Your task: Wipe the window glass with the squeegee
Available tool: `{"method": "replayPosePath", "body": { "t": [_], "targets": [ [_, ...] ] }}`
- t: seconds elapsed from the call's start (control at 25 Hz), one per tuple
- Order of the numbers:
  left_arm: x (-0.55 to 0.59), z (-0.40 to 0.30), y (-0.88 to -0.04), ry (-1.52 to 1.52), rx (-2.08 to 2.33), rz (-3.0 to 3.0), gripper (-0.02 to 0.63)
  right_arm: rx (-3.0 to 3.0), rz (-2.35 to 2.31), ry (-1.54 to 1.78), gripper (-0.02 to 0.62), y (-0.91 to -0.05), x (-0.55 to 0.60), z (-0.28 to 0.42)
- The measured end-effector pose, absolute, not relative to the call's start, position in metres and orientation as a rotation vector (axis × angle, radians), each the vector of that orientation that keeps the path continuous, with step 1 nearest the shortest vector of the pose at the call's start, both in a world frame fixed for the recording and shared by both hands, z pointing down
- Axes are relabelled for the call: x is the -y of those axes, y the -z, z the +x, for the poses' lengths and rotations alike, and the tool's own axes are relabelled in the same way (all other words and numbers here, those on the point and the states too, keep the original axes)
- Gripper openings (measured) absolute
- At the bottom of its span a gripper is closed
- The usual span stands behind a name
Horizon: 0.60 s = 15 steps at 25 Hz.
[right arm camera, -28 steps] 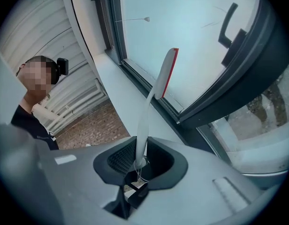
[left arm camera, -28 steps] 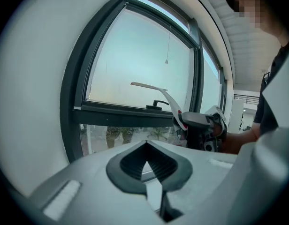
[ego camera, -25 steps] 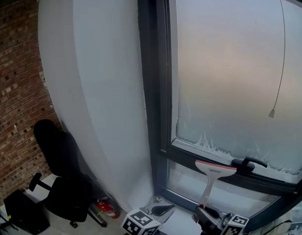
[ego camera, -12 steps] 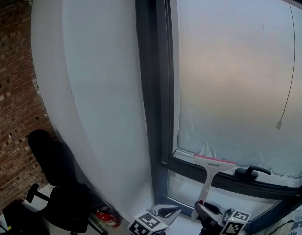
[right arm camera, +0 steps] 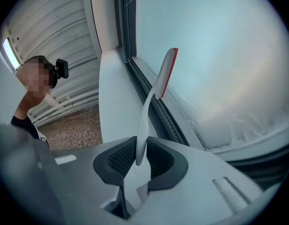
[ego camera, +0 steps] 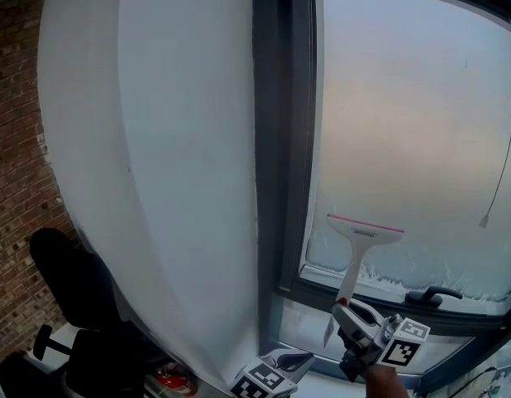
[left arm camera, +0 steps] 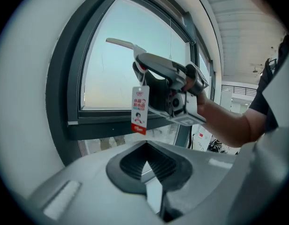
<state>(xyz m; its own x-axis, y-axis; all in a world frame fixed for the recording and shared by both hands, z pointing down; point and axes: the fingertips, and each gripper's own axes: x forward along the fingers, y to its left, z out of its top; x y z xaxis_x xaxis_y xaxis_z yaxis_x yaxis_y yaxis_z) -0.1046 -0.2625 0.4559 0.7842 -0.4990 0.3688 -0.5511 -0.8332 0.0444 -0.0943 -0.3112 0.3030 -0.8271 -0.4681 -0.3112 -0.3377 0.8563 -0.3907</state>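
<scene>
The squeegee point(ego camera: 363, 232), white with a pink-red blade edge, is held upright against the lower left of the window glass point(ego camera: 413, 123), just above the frosted strip. I cannot tell whether the blade touches the pane. My right gripper point(ego camera: 347, 313) is shut on the squeegee handle point(right arm camera: 141, 144), and the blade point(right arm camera: 166, 73) rises above it beside the glass. The left gripper view shows the squeegee point(left arm camera: 122, 43) with a paper tag point(left arm camera: 140, 109) hanging from it. My left gripper point(ego camera: 280, 363) hangs low at the bottom edge, shut and holding nothing, its pads point(left arm camera: 135, 163) together.
A dark window frame point(ego camera: 280, 181) and a black window handle point(ego camera: 434, 295) border the pane. A thin cord with a pull point(ego camera: 485, 220) hangs at the right. A white pillar point(ego camera: 181, 181), a brick wall point(ego camera: 11, 139), a black chair point(ego camera: 73, 297) and a red extinguisher point(ego camera: 174, 381) stand left.
The right gripper has lifted the squeegee from the lower frame up onto the bottom of the pane. The head view has swung right and up.
</scene>
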Motion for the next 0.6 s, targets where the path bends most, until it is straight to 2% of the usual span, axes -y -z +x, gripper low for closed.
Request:
{"method": "replayPosePath", "body": {
  "t": [0.32,0.6],
  "targets": [
    [0.263,-0.122,-0.465,-0.509,0.772,2.81,0.0,-2.633,-0.606,0.29,0.089,-0.235,0.364,-0.116],
    [0.263,-0.124,-0.468,-0.512,0.774,2.803,0.0,-2.628,-0.63,0.259,0.089,-0.217,0.392,-0.115]
  ]
}}
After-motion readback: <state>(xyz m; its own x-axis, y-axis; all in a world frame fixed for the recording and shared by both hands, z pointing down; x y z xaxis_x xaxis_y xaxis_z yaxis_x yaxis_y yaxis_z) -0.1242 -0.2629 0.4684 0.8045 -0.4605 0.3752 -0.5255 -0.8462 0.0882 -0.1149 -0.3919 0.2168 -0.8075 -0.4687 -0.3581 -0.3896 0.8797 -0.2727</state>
